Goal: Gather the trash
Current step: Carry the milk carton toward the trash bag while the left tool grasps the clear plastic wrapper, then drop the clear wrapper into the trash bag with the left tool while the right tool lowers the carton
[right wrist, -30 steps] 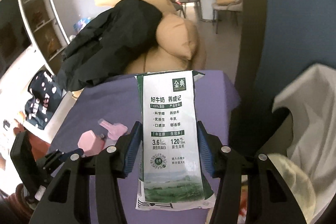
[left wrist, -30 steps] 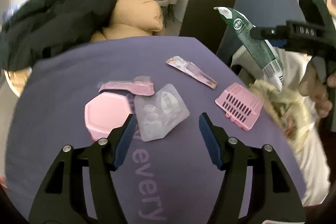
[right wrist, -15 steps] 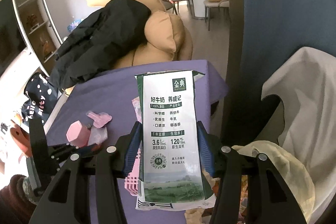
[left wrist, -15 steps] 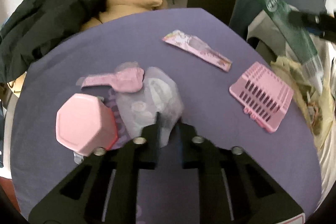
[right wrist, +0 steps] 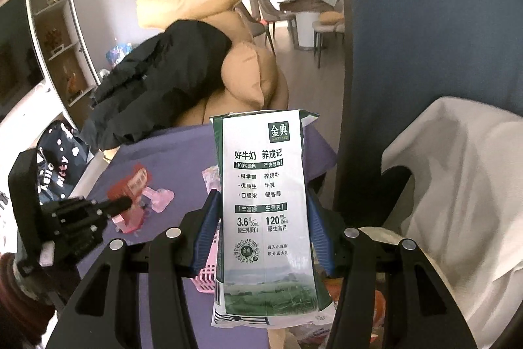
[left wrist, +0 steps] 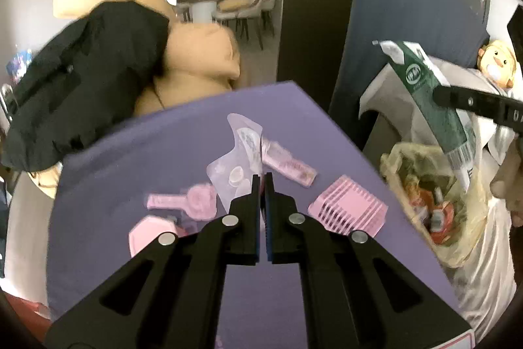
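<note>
My left gripper (left wrist: 262,182) is shut on a clear plastic blister pack (left wrist: 238,165) and holds it lifted above the purple table (left wrist: 163,152). My right gripper (right wrist: 263,218) is shut on a flattened green and white milk carton (right wrist: 264,211). In the left wrist view the carton (left wrist: 434,107) hangs above an open yellowish trash bag (left wrist: 431,201) at the table's right edge. On the table lie a pink comb-like grid (left wrist: 348,210), a pink hexagonal lid (left wrist: 152,234), a pink spoon-shaped piece (left wrist: 183,201) and a pink printed wrapper (left wrist: 287,162).
A tan sofa (left wrist: 196,54) with a black jacket (left wrist: 81,77) stands behind the table. A dark blue partition (left wrist: 408,22) rises at the right. White cloth (right wrist: 457,185) drapes beside the trash bag. Shelves (right wrist: 55,38) line the left wall.
My left gripper closed on the clear blister pack and lifted it off the table. My right gripper carried the milk carton to the right, over the trash bag.
</note>
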Tool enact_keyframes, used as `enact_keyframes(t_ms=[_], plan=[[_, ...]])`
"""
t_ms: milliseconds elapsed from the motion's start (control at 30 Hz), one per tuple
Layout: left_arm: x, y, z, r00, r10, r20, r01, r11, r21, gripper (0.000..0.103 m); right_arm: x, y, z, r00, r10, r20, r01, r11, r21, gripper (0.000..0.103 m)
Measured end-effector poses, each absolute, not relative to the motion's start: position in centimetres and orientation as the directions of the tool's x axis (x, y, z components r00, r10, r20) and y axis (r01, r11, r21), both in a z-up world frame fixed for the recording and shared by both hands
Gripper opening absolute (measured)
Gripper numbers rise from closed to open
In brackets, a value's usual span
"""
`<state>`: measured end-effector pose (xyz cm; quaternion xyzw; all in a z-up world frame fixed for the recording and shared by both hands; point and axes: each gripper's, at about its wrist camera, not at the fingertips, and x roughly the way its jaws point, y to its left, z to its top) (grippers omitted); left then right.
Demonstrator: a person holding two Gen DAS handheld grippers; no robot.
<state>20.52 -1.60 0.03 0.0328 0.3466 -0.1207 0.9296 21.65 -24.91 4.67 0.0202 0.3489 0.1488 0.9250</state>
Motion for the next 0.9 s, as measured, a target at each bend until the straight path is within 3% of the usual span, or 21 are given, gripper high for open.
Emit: enact_keyframes(t_ms=[233,533,900], plan=[[18.9,-3.7,4.6,0.769,-0.234,-0.595,0.275,0.961,-0.022,0.002,18.8,-27.7,7.3,0.765,0.265,-0.587,-0.237,0.963,0.125,0.049],[16.7,-7.5,8.6,0.759,-0.406,-0.510,0.404,0.907,-0.120,0.002,14.7,-31.4,10.3,0.842,0.186,-0.506,-0.180,0.982,0.062,0.049],[17.4,-15.5,7.4,0.666,-0.515,-0.541,0.516,0.840,-0.164,0.002,12.5,-38.1,10.0,0.882,0.125,-0.454,-0.090,0.991,0.099,0.049]])
